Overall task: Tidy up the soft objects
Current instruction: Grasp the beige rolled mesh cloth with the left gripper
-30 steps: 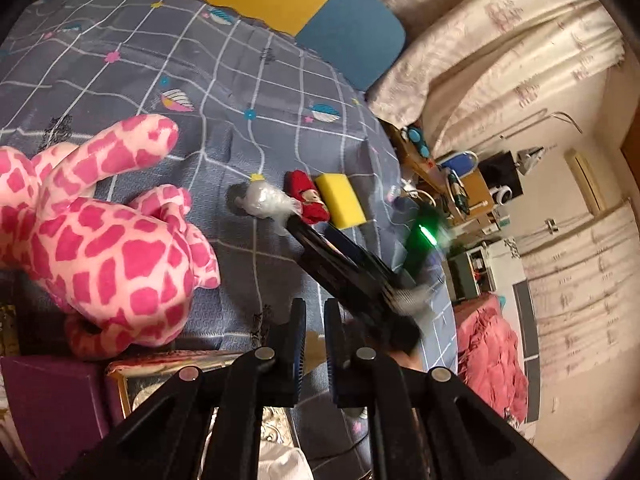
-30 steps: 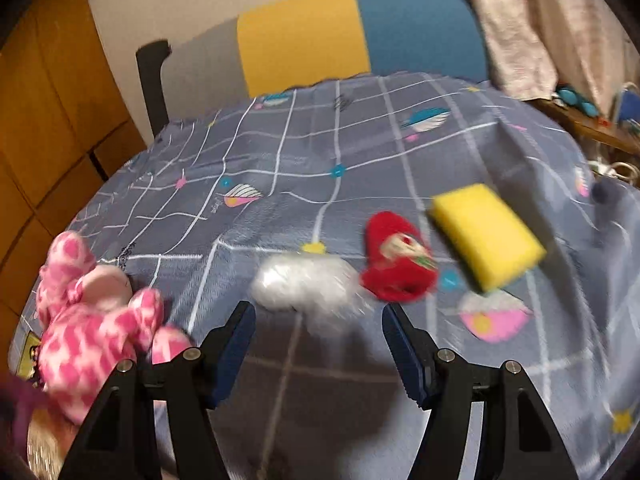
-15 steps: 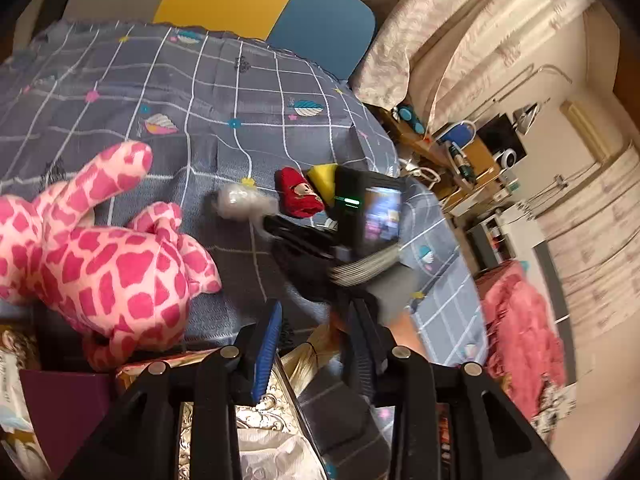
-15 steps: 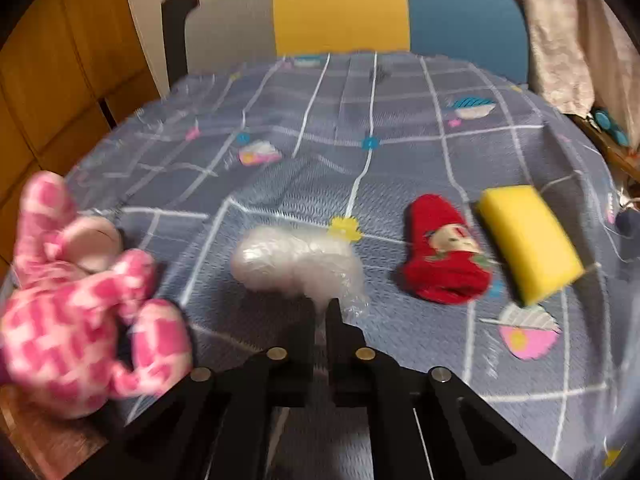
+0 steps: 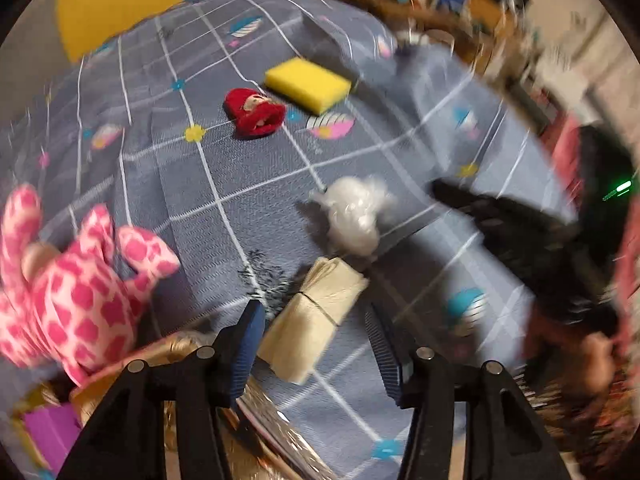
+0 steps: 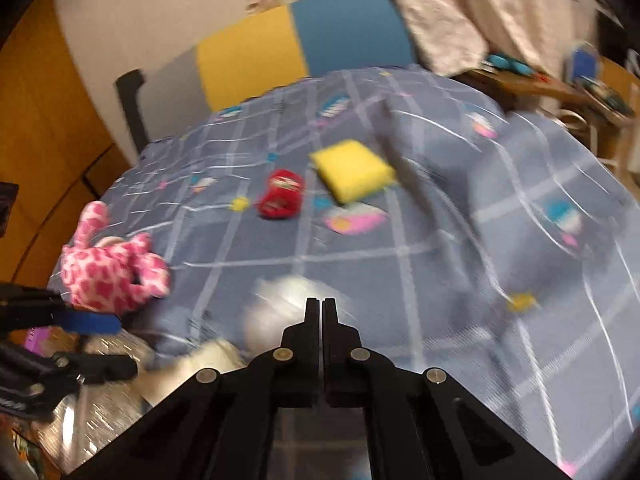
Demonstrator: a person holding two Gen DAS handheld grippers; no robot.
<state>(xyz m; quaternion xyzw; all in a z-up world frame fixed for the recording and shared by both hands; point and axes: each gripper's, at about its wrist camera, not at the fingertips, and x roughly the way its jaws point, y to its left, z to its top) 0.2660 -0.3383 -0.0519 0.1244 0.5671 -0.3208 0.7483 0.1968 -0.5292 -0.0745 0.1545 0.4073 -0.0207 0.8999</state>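
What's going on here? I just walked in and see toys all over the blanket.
A person is tidying soft things on a grey patterned blanket with two handheld grippers. The right gripper has its jaws shut on a white plastic bag. The left gripper has just been opening its jaws over a cream folded bag, not gripping it. A pink plush toy, red sock and yellow sponge lie untouched.
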